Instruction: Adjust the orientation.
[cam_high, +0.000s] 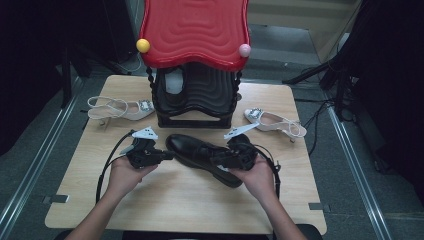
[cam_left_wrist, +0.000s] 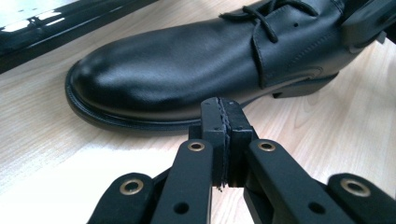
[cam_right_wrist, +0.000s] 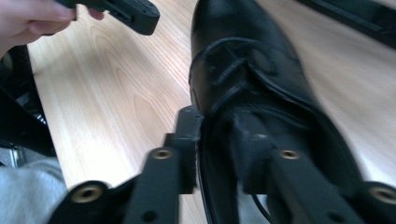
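Note:
A black leather lace-up shoe (cam_high: 192, 150) lies on the wooden table (cam_high: 175, 210), toe to the left. My left gripper (cam_high: 167, 156) is beside the toe, and in the left gripper view its jaws (cam_left_wrist: 223, 109) are pressed together with nothing between them, just short of the shoe's sole (cam_left_wrist: 121, 122). My right gripper (cam_high: 220, 156) is at the shoe's opening. In the right gripper view it (cam_right_wrist: 217, 126) has one jaw outside and one inside the shoe (cam_right_wrist: 233, 37), clamping the side wall of the collar. The left gripper (cam_right_wrist: 135, 14) shows farther off at the top left.
A black stand with a red wavy top (cam_high: 195, 30) rises at the table's back middle, with a yellow ball (cam_high: 143, 45) and a pink ball (cam_high: 244, 50) at its corners. White heeled sandals lie at its left (cam_high: 122, 108) and right (cam_high: 275, 121).

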